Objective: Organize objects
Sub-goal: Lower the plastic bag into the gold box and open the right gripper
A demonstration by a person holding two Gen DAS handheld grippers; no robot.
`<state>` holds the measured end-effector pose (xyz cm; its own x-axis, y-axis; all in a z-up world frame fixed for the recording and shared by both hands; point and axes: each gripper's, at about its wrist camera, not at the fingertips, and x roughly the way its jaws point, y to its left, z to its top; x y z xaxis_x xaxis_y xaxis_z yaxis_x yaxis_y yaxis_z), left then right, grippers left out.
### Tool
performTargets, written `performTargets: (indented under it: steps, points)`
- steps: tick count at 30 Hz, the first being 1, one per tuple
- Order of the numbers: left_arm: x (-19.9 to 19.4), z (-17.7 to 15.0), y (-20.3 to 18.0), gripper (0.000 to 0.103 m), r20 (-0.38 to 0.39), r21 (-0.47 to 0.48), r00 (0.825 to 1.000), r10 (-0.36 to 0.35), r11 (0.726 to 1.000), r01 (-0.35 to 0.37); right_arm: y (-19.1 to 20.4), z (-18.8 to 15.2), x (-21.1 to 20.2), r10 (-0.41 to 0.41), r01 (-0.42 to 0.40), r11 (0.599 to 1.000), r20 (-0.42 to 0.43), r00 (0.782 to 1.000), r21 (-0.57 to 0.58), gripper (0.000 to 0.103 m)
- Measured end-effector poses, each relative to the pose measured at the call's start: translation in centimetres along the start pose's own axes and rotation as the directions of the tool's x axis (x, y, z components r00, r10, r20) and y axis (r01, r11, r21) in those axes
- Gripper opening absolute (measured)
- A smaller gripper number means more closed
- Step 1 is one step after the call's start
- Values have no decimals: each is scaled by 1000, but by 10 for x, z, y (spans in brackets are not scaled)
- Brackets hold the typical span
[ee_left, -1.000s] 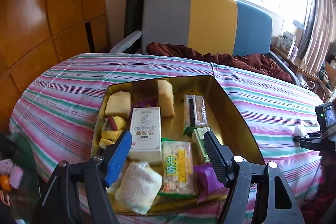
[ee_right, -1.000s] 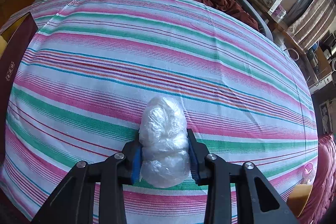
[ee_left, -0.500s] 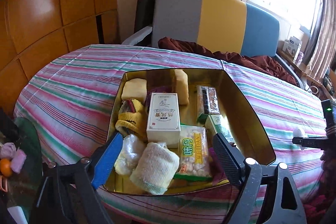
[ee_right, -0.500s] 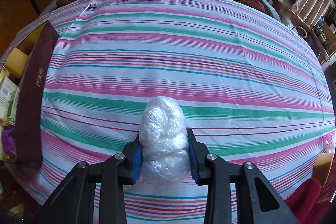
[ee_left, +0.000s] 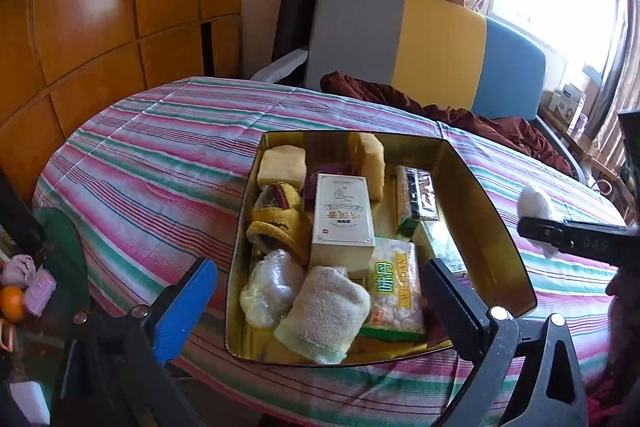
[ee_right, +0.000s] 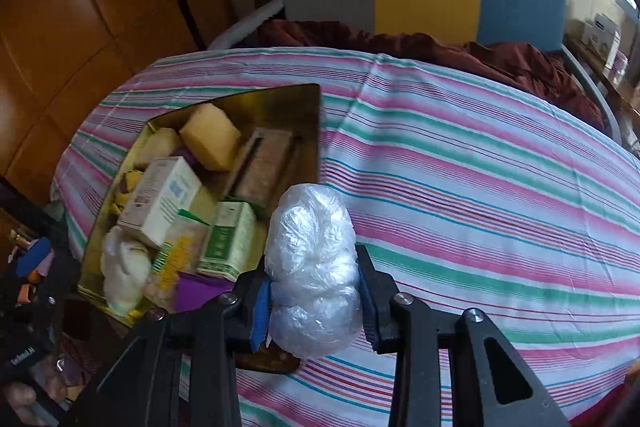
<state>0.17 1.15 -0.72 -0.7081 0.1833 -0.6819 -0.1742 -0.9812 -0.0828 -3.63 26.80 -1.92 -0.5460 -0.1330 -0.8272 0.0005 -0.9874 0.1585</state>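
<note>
A gold tin box [ee_left: 496,227] sits on the striped tablecloth, holding a white carton [ee_left: 342,217], a rolled towel [ee_left: 324,311], a snack bag [ee_left: 396,291], sponges and other packets. My left gripper [ee_left: 316,301] is open and empty, held before the box's near edge. My right gripper [ee_right: 314,297] is shut on a clear plastic-wrapped white bundle [ee_right: 312,267], held above the cloth just right of the box [ee_right: 308,115]. That bundle [ee_left: 534,203] and the right gripper also show at the right of the left wrist view.
A grey, yellow and blue sofa [ee_left: 400,43] with a maroon blanket [ee_left: 460,115] stands behind the table. Wooden panels [ee_left: 100,27] line the left wall. Small items, among them an orange [ee_left: 12,303], lie low at the left. The striped cloth [ee_right: 480,187] stretches right of the box.
My right gripper has swung left with the bundle, bringing the box into its view. My left gripper has drawn back from over the box toward its near edge.
</note>
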Motion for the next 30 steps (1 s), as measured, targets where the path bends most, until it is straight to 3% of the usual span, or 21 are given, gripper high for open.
performTargets:
  steps: [8, 13, 16, 23, 30]
  points:
    - [-2, -6, 18, 103, -8, -30, 1000, 1, 1000, -1, 49, 33, 49, 42, -44, 998, -28, 999, -41, 37]
    - [2, -5, 16, 103, -48, -25, 999, 8, 1000, -9, 59, 49, 86, 49, -52, 998, -74, 996, -35, 37]
    - [4, -6, 14, 103, -52, -8, 999, 1, 1000, -1, 60, 54, 99, 65, -68, 998, -103, 992, -21, 43]
    - [11, -5, 22, 103, -61, -35, 998, 29, 999, -32, 63, 48, 83, 101, -103, 994, -62, 993, -34, 54]
    - [7, -3, 27, 103, -60, -77, 998, 29, 997, -33, 70, 26, 47, 33, -31, 996, 30, 999, -82, 54]
